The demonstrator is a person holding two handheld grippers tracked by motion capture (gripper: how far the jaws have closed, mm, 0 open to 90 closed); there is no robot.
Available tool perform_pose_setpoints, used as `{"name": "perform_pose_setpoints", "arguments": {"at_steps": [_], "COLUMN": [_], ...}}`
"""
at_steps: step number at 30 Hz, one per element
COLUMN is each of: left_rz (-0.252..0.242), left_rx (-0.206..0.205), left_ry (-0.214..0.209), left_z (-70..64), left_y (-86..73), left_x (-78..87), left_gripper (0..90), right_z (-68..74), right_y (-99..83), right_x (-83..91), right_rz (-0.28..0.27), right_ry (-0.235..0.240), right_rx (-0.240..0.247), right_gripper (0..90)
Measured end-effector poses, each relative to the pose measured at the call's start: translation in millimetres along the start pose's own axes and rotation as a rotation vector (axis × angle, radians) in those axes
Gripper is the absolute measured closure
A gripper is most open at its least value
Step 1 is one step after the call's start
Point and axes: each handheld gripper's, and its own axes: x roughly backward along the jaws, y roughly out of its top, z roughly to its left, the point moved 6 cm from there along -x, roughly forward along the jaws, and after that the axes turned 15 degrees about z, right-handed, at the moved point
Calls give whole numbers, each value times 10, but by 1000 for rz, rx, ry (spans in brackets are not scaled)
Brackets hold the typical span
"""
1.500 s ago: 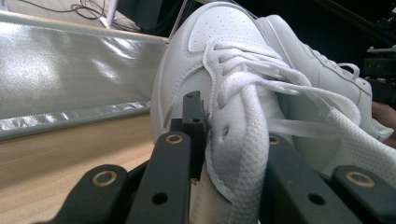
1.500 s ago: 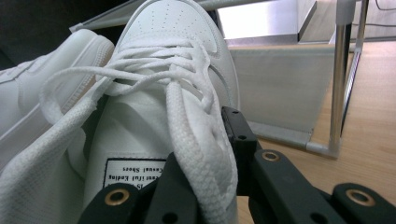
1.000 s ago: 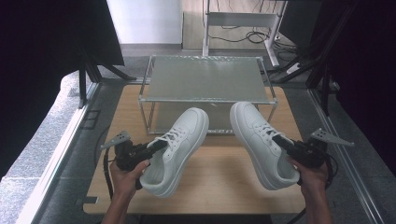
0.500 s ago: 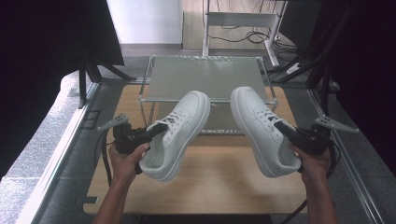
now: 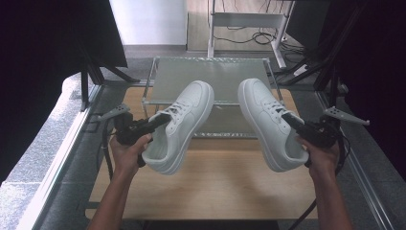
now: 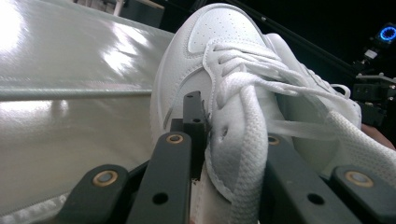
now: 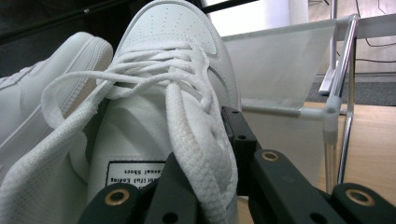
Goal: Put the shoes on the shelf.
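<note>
White left shoe (image 5: pixel 181 125) is clamped at its collar by the left gripper (image 5: pixel 154 123); right shoe (image 5: pixel 269 122) likewise by the right gripper (image 5: pixel 292 120). Both are held above the wooden table (image 5: pixel 215 184), toes over the far glass-topped rack (image 5: pixel 210 76).

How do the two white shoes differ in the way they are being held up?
The left shoe points its toe up and to the right in the high view; the right shoe points up and to the left. The left gripper clamps its shoe's outer side wall beside the laces, as does the right gripper. Both are white, laced, lifted off the wooden table.
</note>
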Motion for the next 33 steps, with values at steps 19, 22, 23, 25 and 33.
{"name": "perform_pose_setpoints", "arguments": {"at_steps": [19, 22, 23, 25, 33], "left_rz": [-15, -8, -10, -10, 7], "left_rx": [3, 7, 9, 6, 23], "left_ry": [24, 10, 9, 17, 37], "left_z": [91, 105, 111, 120, 200], "left_y": [626, 701, 727, 762, 912], "left_x": [-48, -86, -101, -123, -257], "left_gripper": [817, 818, 818, 818, 818], "right_z": [2, 13, 12, 5, -10], "right_y": [724, 826, 854, 903, 1017], "right_x": [-159, -214, -231, -267, -457], "right_rz": [-11, -3, -2, -6, 6], "right_ry": [-59, -63, -69, -87, -111], "right_rx": [-43, -46, -44, -45, -65], "right_gripper": [849, 849, 848, 848, 848]}}
